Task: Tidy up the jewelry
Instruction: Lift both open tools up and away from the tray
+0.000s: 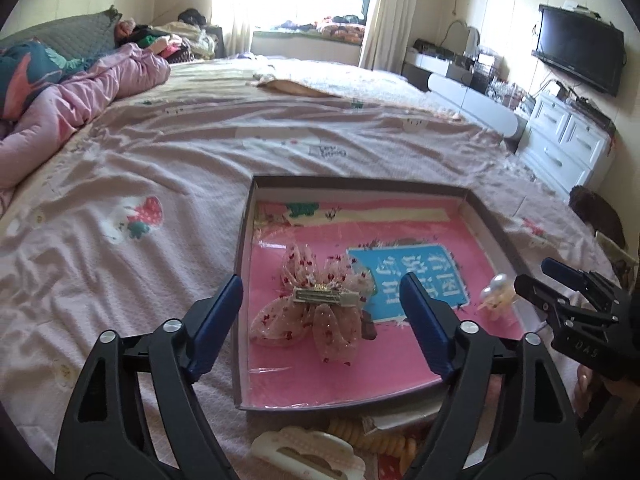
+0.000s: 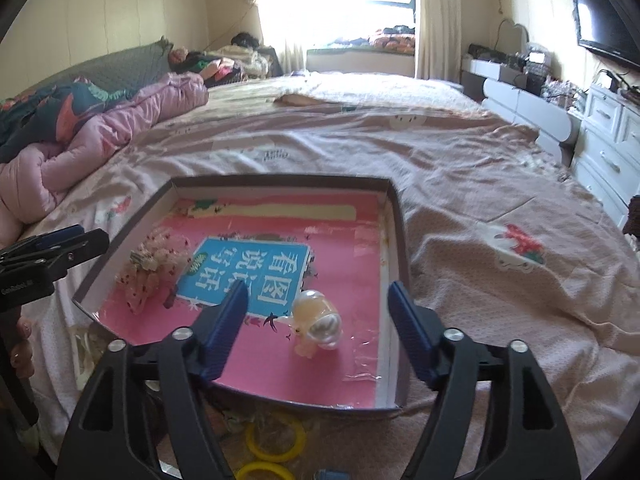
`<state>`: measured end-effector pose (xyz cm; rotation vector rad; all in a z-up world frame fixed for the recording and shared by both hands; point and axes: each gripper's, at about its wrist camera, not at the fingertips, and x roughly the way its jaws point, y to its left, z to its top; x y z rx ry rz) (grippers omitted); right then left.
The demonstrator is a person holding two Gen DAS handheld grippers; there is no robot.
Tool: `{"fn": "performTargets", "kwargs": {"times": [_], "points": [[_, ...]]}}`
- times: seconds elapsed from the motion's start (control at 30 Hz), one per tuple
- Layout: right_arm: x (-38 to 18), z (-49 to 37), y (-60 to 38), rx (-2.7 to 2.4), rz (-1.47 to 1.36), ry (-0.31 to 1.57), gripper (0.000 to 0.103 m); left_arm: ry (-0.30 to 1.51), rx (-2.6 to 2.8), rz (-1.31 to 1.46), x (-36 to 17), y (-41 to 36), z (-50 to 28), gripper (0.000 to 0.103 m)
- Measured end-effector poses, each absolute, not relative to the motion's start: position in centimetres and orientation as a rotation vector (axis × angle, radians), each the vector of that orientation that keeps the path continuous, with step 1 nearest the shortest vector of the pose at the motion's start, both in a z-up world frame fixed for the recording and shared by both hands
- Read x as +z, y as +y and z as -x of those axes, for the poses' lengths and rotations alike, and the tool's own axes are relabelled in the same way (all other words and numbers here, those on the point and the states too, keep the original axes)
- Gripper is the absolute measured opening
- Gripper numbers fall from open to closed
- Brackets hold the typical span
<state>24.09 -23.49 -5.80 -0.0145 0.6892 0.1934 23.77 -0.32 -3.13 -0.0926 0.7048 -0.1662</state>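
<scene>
A shallow cardboard tray with a pink printed floor lies on the bed. In it rests a sheer pink bow hair clip with red dots, metal clasp up. My left gripper hovers open over the bow, its blue pads well apart and touching nothing. A pearl-and-peach hair ornament lies near the tray's right front corner. Over it my right gripper stands open, empty. The bow shows at the tray's left, with the left gripper beside it. The right gripper appears at the far right.
In front of the tray lie a cream claw clip, a yellow spiral hair tie and yellow rings. A pink quilt is bunched at the left. White drawers stand past the bed's right edge.
</scene>
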Motion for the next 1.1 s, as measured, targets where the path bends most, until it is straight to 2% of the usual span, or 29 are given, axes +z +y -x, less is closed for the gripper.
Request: {"fn": "performTargets", "kwargs": {"times": [0.17,0.5,0.73,1.1], "points": [[-3.8,-22.2,-23.9,0.181,0.007,0.622,0.081,0.654,-0.165,0.105,-1.3,0.2,-22.3,0.079],[0.1,-17.6,-24.8,0.145,0.007,0.471,0.09,0.53,-0.131,0.109,2.1,1.4,-18.3,0.091],[1.7,-14.2,-25.5,0.134,-0.006,0.405,0.092,0.474,-0.121,0.1,3.2,1.4,-15.5,0.091],[1.8,-10.8,-26.0,0.141,0.008,0.387,0.094,0.475,-0.117,0.077,2.1,1.4,-12.1,0.091]]}}
